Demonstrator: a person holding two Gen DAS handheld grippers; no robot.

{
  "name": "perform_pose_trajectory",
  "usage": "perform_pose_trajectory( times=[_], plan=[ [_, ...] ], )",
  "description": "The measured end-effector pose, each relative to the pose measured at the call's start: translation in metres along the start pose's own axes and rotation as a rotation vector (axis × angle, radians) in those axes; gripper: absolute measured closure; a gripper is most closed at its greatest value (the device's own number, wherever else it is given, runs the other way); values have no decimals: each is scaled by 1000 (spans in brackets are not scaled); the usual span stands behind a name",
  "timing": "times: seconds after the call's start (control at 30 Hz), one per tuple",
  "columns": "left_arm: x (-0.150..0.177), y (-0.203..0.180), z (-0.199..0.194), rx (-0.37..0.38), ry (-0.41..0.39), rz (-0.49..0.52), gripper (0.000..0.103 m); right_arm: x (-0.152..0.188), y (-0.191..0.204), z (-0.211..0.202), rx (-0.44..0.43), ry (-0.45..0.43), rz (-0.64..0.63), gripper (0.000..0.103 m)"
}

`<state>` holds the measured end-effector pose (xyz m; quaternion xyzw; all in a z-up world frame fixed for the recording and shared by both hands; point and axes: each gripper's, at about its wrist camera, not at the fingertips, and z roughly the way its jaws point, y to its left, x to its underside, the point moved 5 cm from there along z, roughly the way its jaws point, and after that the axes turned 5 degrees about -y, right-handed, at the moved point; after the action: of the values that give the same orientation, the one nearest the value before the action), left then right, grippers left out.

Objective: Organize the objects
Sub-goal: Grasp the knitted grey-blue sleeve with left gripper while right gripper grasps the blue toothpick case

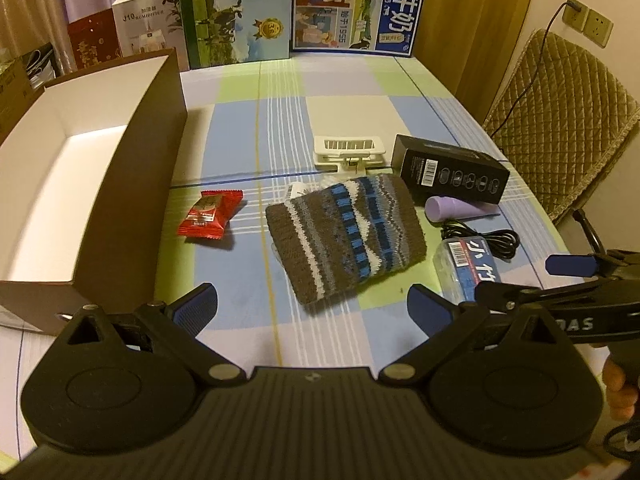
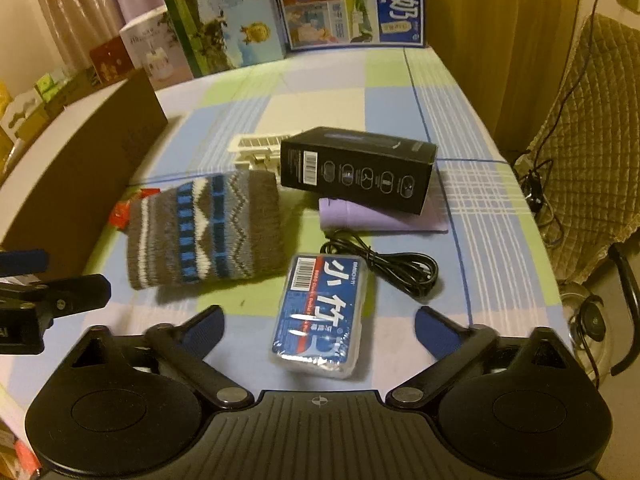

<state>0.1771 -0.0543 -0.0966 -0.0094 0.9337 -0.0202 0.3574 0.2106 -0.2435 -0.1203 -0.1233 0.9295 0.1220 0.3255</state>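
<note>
A grey, blue and white knitted pouch (image 1: 346, 236) lies mid-table, just beyond my left gripper (image 1: 312, 300), which is open with nothing between its fingers. Left of the pouch lies a red snack packet (image 1: 210, 214). My right gripper (image 2: 320, 320) is open and straddles the near end of a blue plastic-wrapped pack (image 2: 324, 280); its pads stand clear of the pack on both sides. Behind the pack are a coiled black cable (image 2: 392, 268), a purple tube (image 2: 380, 220), a black carton (image 2: 356, 170) and a white clip (image 2: 256, 150). Each gripper shows at the edge of the other's view.
A large open cardboard box (image 1: 132, 184) with a white inside stands along the table's left side. Milk cartons and other boxes (image 1: 240, 12) line the far edge. A padded chair (image 1: 560, 120) and a wall socket with a cord are to the right of the checked tablecloth (image 1: 340, 108).
</note>
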Motion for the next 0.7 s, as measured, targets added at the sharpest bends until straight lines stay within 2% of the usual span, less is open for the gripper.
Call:
perform_pose_trajectory(
  times=[0.1,0.33,0.43,0.5,0.7],
  plan=[
    [-1,1,8,-3,3,6,3,2,0,17,14,29,1,25],
    [-4,1,25,-5,12,38,3,7,4,42,39,75,-11,27],
    [-6,-1,31,2,13,60,3,9,4,48,55,91,-22,35],
    [-8,-3,34,10,9,77,3,9,6,50,56,85,-39,44],
    [-15,-13,45,28,-8,158,3,6,7,38,24,44,-43,48]
  ],
)
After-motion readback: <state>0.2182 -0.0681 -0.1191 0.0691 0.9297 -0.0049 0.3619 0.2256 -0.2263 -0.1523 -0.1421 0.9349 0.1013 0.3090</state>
